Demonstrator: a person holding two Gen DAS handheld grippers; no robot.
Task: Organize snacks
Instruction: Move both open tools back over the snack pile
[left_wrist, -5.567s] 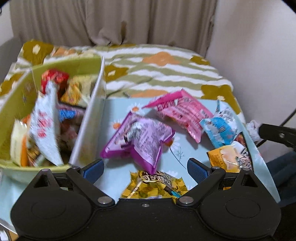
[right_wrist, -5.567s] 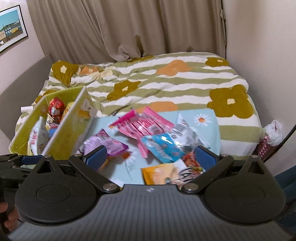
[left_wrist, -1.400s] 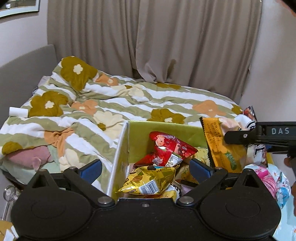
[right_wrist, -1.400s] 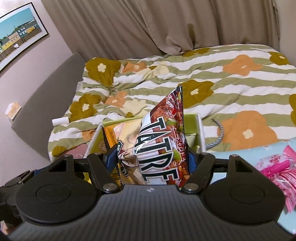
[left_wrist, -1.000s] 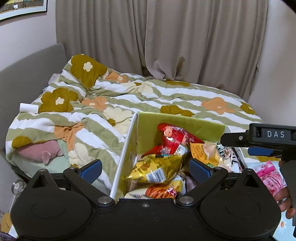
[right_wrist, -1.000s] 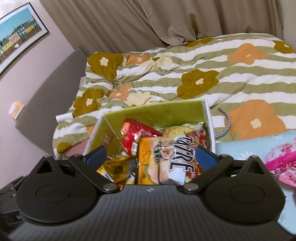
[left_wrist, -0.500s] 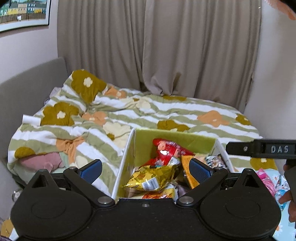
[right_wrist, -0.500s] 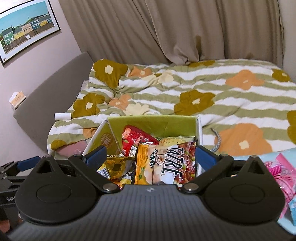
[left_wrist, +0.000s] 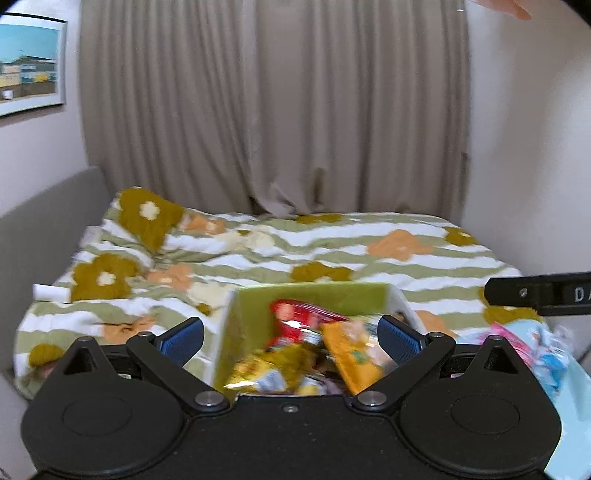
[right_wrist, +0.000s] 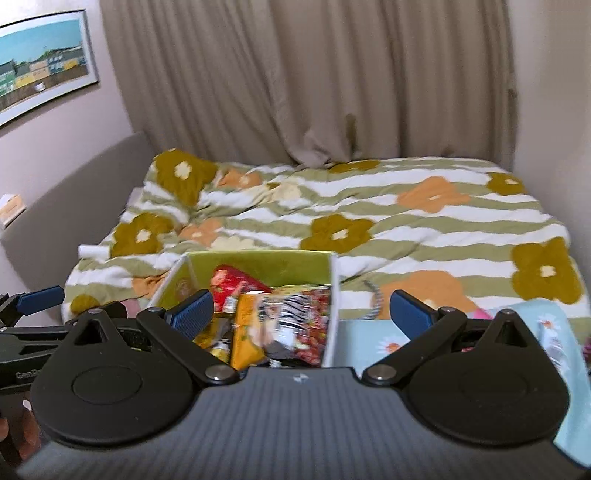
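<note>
A green box (left_wrist: 310, 293) (right_wrist: 258, 263) holds several snack bags: a red one (left_wrist: 299, 319) (right_wrist: 231, 282), an orange one (left_wrist: 351, 354) (right_wrist: 245, 332), a yellow one (left_wrist: 266, 371) and a black-lettered bag (right_wrist: 295, 317). My left gripper (left_wrist: 291, 338) is open and empty, above the box's near end. My right gripper (right_wrist: 301, 314) is open and empty, over the box's right wall. Pink and blue bags (left_wrist: 535, 343) lie right of the box on the light blue cloth (right_wrist: 373, 339).
The box stands at the foot of a bed with a striped floral quilt (right_wrist: 369, 206). Curtains (left_wrist: 273, 110) hang behind it. A grey headboard (right_wrist: 74, 206) runs along the left wall. The other gripper's black arm (left_wrist: 535, 293) crosses at the right.
My right gripper let go of the black-lettered and orange bags into the box and opened. Both grippers have since pulled back and up; the box looks smaller and lower.
</note>
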